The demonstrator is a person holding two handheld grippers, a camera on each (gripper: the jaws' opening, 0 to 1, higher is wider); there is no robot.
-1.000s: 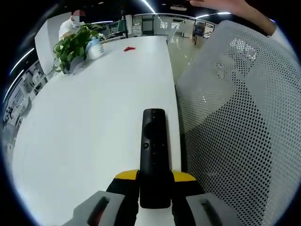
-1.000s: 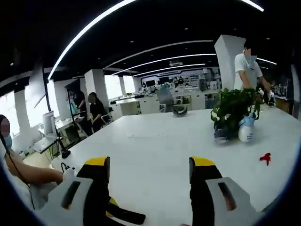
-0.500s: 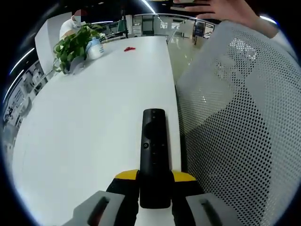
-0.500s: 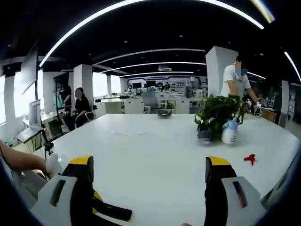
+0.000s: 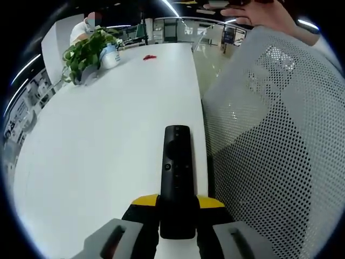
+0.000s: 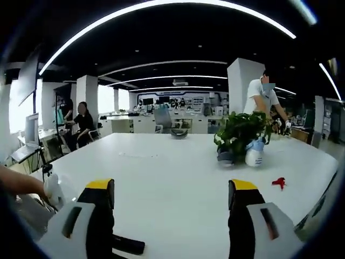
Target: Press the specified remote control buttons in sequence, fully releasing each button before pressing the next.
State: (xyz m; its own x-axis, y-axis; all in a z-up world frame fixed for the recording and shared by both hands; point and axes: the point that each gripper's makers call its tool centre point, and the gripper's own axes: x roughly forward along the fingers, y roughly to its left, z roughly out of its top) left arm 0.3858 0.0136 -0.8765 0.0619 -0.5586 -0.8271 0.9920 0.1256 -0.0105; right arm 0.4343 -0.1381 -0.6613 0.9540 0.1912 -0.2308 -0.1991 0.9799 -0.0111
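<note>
A slim black remote control (image 5: 177, 162) lies lengthwise along the white table (image 5: 108, 140), close to its right edge, buttons facing up. My left gripper (image 5: 177, 203) is shut on the remote's near end, a yellow-tipped jaw on each side. In the right gripper view, my right gripper (image 6: 171, 189) is open wide above the table (image 6: 172, 172), nothing between its fingers. A black bar (image 6: 128, 245) that looks like the remote's end pokes in at the bottom left.
A grey mesh chair back (image 5: 269, 151) stands against the table's right edge, with a hand (image 5: 259, 13) above it. A potted plant (image 6: 240, 132), a spray bottle (image 6: 253, 154) and a small red object (image 6: 278, 183) sit at the far end. Several people are in the office behind.
The right gripper's camera has swung, so the plant sits further left in its view, and its jaws stand wider than a second ago. The left gripper holds still on the remote.
</note>
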